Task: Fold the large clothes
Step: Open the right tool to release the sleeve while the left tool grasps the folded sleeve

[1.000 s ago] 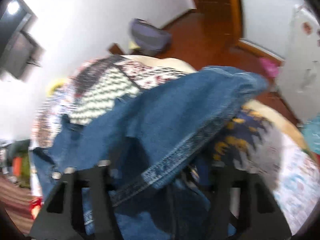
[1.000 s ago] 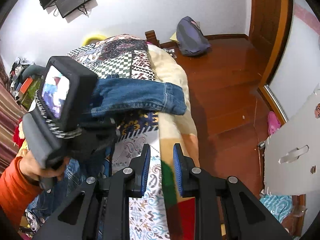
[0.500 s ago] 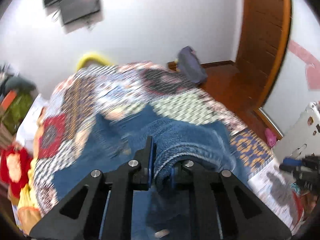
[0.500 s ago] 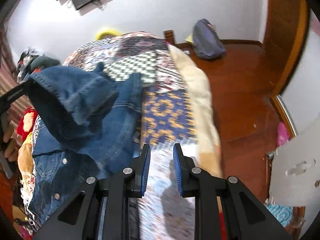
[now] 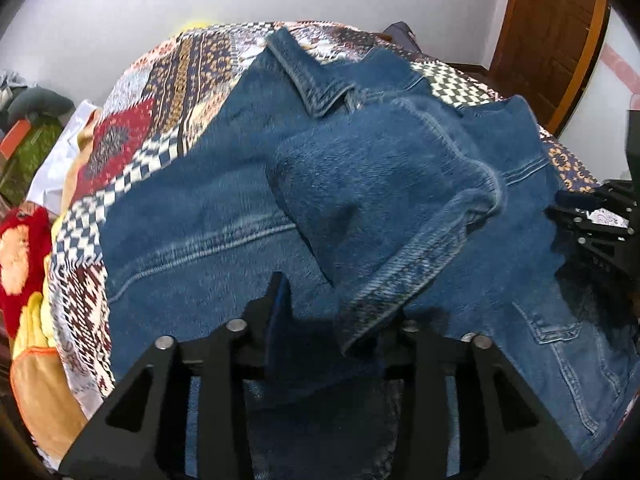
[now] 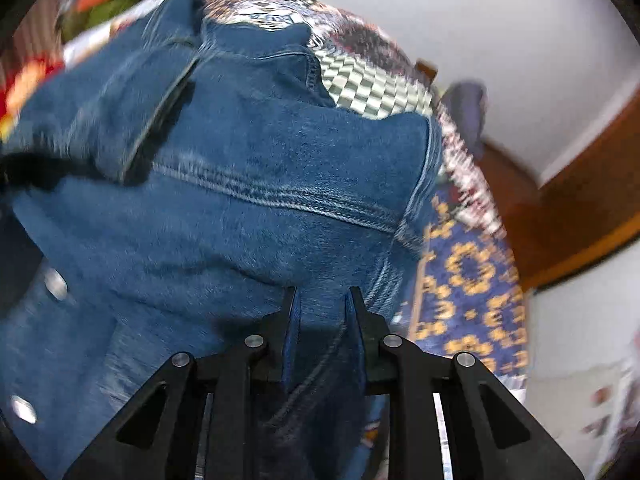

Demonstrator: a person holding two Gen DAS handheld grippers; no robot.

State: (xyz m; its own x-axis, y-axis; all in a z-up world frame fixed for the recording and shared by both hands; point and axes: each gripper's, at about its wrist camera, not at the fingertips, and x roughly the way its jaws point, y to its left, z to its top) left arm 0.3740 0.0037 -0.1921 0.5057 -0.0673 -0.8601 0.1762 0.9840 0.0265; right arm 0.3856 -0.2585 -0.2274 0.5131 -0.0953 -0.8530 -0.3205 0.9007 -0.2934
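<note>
A blue denim jacket (image 5: 240, 216) lies spread on a patchwork quilt (image 5: 132, 136) on a bed. One sleeve (image 5: 384, 184) is folded across the jacket's body, its cuff lying between my left gripper's fingers. My left gripper (image 5: 340, 308) is open, its jaws wide apart around the cuff. My right gripper (image 6: 322, 312) is low over the jacket (image 6: 248, 184), its fingers a narrow gap apart over the denim; whether it pinches cloth is not clear. The right gripper also shows at the right edge of the left wrist view (image 5: 600, 224).
The quilt's blue and yellow patch (image 6: 468, 276) lies bare to the right of the jacket. A wooden floor (image 6: 516, 204) and a wooden door (image 5: 552, 32) are beyond the bed. A red and yellow cloth (image 5: 20, 248) lies at the bed's left edge.
My left gripper brought the sleeve across the jacket and opened, leaving the cuff lying loose. My right gripper moved left and down onto the jacket.
</note>
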